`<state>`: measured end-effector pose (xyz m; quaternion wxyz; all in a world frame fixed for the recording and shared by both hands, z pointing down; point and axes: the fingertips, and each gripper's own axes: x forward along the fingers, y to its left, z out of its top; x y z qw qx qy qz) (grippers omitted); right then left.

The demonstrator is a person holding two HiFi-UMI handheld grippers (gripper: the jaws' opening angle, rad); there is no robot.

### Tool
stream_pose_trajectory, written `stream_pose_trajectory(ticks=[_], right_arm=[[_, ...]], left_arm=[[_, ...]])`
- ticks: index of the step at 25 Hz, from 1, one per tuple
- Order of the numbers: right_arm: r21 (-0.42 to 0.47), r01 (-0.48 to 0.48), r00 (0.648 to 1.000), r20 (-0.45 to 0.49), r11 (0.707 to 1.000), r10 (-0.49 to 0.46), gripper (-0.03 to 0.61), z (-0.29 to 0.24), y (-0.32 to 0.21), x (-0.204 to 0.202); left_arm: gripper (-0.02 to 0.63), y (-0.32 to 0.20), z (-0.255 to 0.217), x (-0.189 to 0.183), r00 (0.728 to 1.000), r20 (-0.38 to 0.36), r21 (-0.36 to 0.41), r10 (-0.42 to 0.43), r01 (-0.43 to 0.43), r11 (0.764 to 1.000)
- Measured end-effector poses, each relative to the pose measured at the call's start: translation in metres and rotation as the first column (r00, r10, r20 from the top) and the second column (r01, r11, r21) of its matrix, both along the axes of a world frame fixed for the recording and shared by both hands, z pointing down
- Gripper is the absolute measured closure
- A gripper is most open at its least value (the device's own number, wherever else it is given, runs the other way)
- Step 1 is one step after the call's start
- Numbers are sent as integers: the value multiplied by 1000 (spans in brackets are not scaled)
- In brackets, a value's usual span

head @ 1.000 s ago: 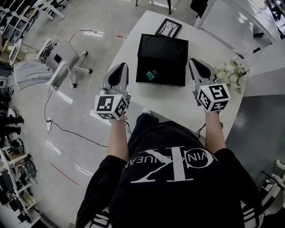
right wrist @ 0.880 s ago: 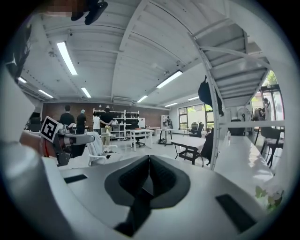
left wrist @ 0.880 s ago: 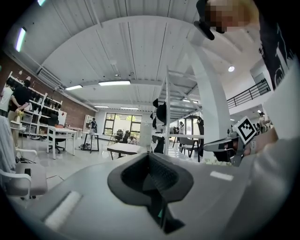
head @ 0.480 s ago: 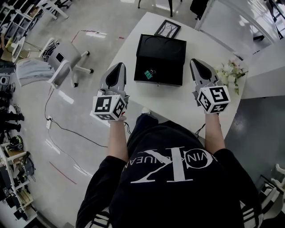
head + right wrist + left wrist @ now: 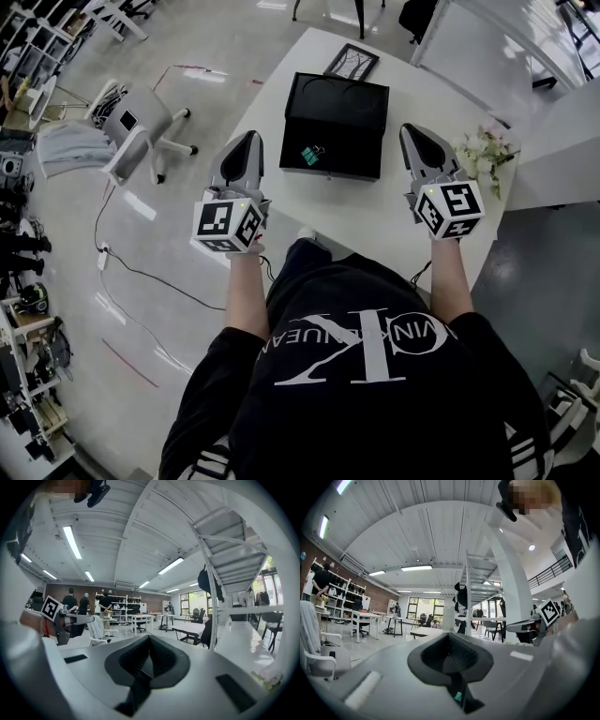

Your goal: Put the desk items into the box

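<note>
Both grippers are held up over the near edge of the white worktop (image 5: 375, 211). The left gripper (image 5: 248, 141) has its jaws pressed together on nothing, and so does the right gripper (image 5: 413, 133). Between the two sets of jaws and a little ahead lies the open flat black box (image 5: 342, 103). Inside it, near the left jaws, sit a small teal item (image 5: 307, 156) and a black binder clip (image 5: 322, 150). White flowers (image 5: 483, 150) lie just right of the right jaws.

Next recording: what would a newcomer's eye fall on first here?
An open black box stands in the middle of the white table, with small teal items in its near left corner. The left gripper and right gripper hang on either side of it, both with jaws together and empty. Pale flowers lie at the table's right edge.
</note>
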<state>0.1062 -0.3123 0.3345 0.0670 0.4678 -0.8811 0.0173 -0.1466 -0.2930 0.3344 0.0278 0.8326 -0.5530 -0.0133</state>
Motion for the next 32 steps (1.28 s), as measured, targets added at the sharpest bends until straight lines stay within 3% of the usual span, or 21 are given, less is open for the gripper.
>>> stream_pose_trajectory(ticks=[32], right_arm=[[-23, -4, 998, 60, 1000, 5, 563, 3, -11, 10]], left_arm=[[604, -11, 4, 7, 1000, 6, -17, 3, -3, 1000]])
